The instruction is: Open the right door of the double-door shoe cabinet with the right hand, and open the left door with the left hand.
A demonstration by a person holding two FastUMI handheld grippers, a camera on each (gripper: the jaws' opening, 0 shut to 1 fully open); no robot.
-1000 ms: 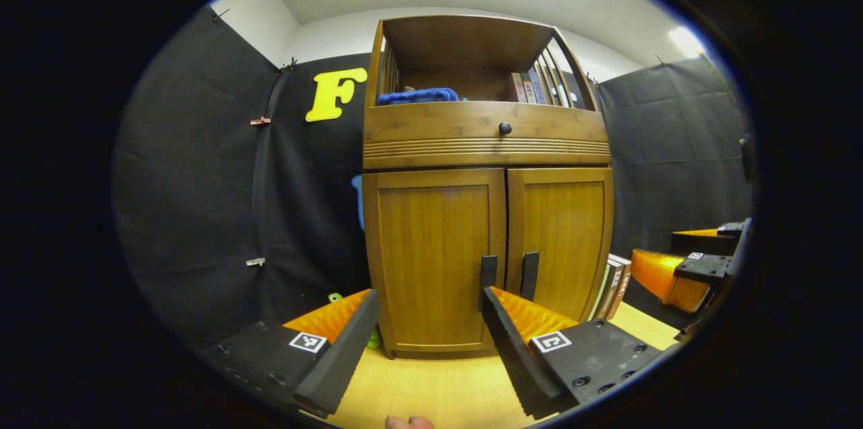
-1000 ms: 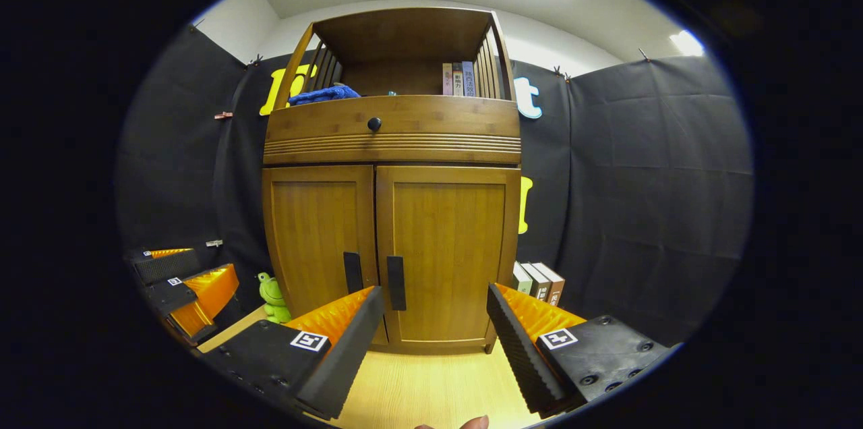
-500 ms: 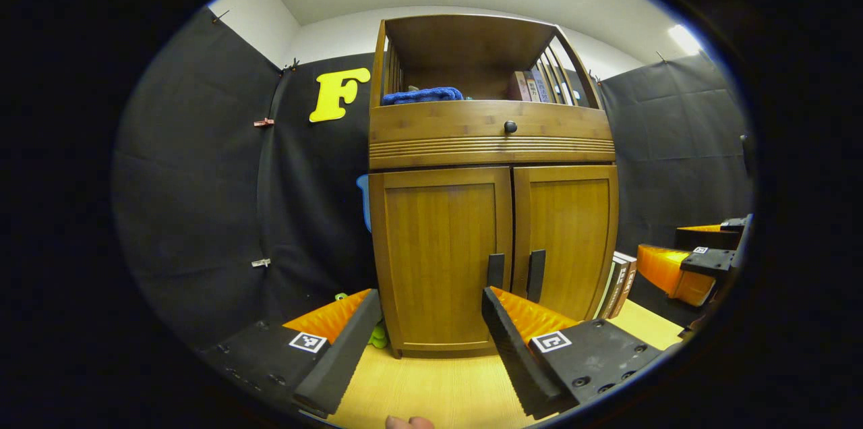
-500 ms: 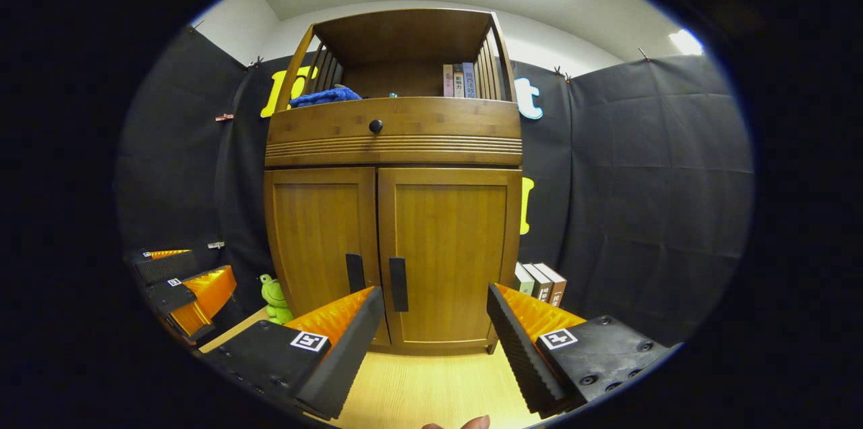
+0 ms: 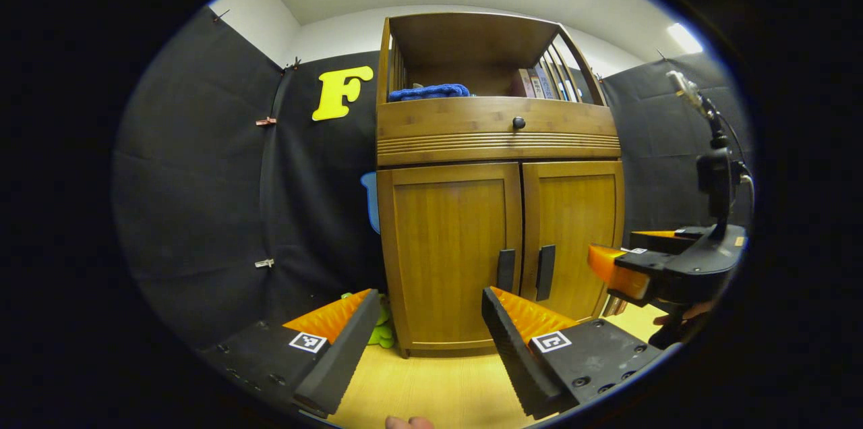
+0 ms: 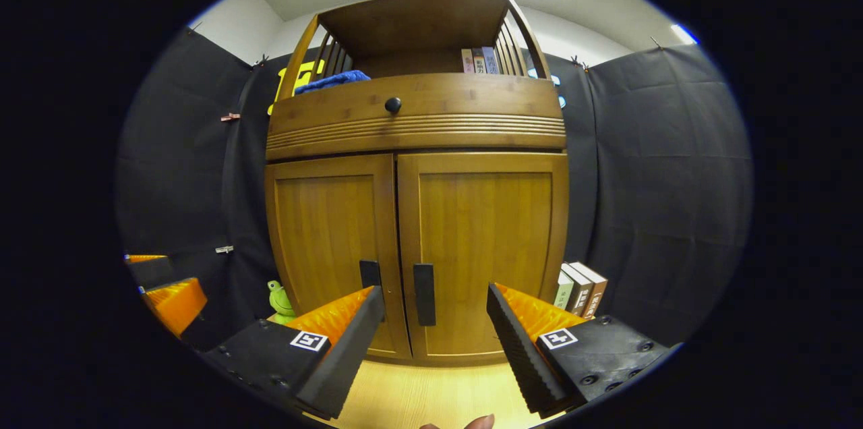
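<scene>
Neither door is open yet: our right gripper (image 6: 431,321), fingers spread and empty, faces the right door's handle (image 6: 424,294), while our left gripper (image 5: 428,331), equally spread, fronts the shut left door (image 5: 448,247).

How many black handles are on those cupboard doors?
2. One handle is on the left door, partly behind the right tongs' finger; the other handle is on the right door. Both sit low beside the centre seam. The drawer's round knob isn't counted.
</scene>
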